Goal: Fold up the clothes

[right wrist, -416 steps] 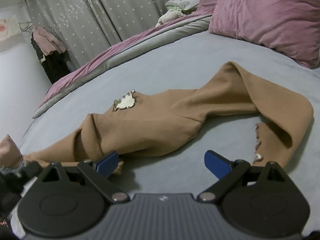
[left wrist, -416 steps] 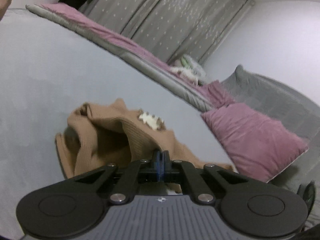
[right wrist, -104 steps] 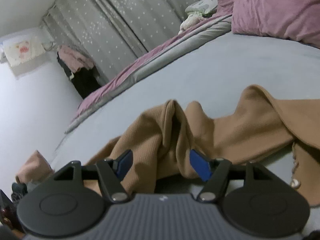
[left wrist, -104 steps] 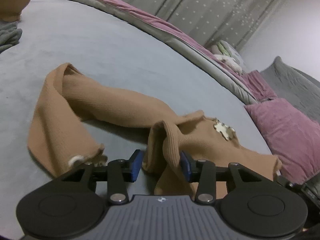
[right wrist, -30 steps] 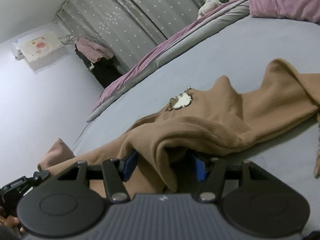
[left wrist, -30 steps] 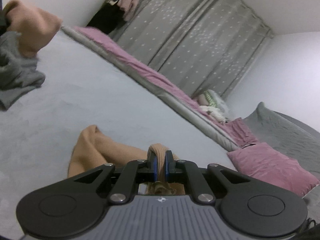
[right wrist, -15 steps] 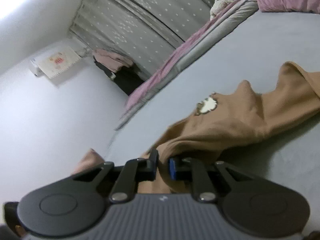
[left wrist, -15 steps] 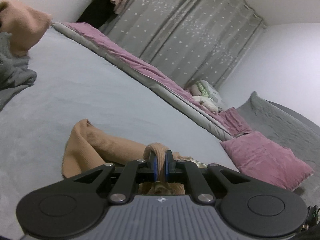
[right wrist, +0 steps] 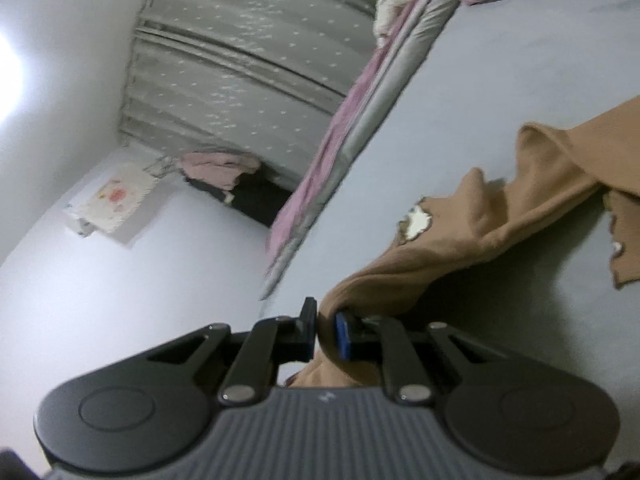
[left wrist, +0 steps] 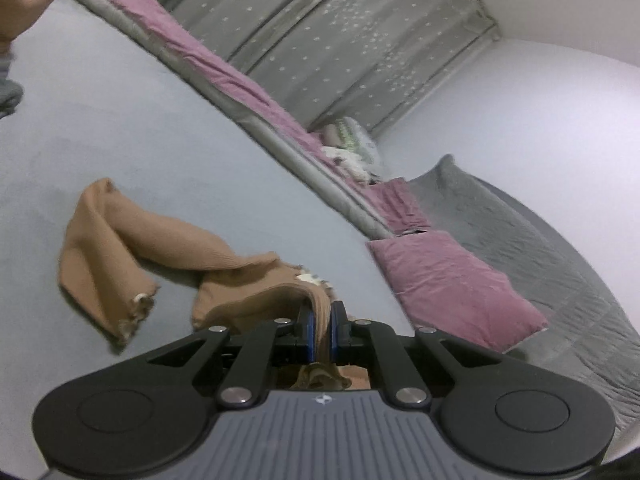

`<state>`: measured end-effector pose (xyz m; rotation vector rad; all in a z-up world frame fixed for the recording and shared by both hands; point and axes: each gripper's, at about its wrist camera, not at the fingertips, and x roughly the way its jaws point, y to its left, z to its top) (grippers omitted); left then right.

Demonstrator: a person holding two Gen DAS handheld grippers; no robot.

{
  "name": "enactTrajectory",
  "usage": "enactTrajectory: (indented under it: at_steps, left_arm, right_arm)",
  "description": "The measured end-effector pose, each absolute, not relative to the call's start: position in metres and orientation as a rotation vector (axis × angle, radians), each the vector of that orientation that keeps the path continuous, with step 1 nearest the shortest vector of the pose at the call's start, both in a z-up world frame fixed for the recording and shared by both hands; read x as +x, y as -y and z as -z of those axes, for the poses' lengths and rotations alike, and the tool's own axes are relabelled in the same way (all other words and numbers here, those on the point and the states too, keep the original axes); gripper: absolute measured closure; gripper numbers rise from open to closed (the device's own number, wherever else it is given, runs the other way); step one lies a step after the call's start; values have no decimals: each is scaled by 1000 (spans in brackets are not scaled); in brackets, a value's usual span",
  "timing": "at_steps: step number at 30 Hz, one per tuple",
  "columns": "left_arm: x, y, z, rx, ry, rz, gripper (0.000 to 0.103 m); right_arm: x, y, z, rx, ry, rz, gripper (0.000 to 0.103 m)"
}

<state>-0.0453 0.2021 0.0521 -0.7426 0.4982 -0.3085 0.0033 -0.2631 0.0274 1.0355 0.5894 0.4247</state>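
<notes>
1. We see the tan ribbed garment [left wrist: 168, 240] lying rumpled on the grey bed sheet [left wrist: 120, 120], with a pale patch [right wrist: 416, 220] on its front and one frayed cuff end [left wrist: 136, 304] lying flat to the left.
2. Our left gripper [left wrist: 320, 328] is pinched tight on a fold of that garment, lifting it off the sheet.
3. Our right gripper [right wrist: 323, 332] is likewise clamped on another fold, the cloth trailing away to the right.
4. Beyond lie a mauve pillow [left wrist: 452, 280], a grey quilt [left wrist: 560, 260] and a mauve-edged blanket roll [left wrist: 224, 72].
5. Star-dotted grey curtains [right wrist: 248, 52] and white walls [right wrist: 100, 280] close the room; clothes [right wrist: 218, 168] hang in the corner.
</notes>
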Motion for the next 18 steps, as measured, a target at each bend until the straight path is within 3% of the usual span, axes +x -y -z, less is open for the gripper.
enactTrajectory:
  at_steps: [13,16,18]
  left_arm:
    - [-13,-222,2,-734,-572,71,97]
    - [-7,-225,16,-706,-595,40,97]
    - [-2,-226,25,-699,-618,24,97]
  right_arm:
    - [76,238,30,1084,-581,-251,88]
    - [85,233,44,1060,-610,-216,71]
    - [87,231,51,1051,-628,-202,65]
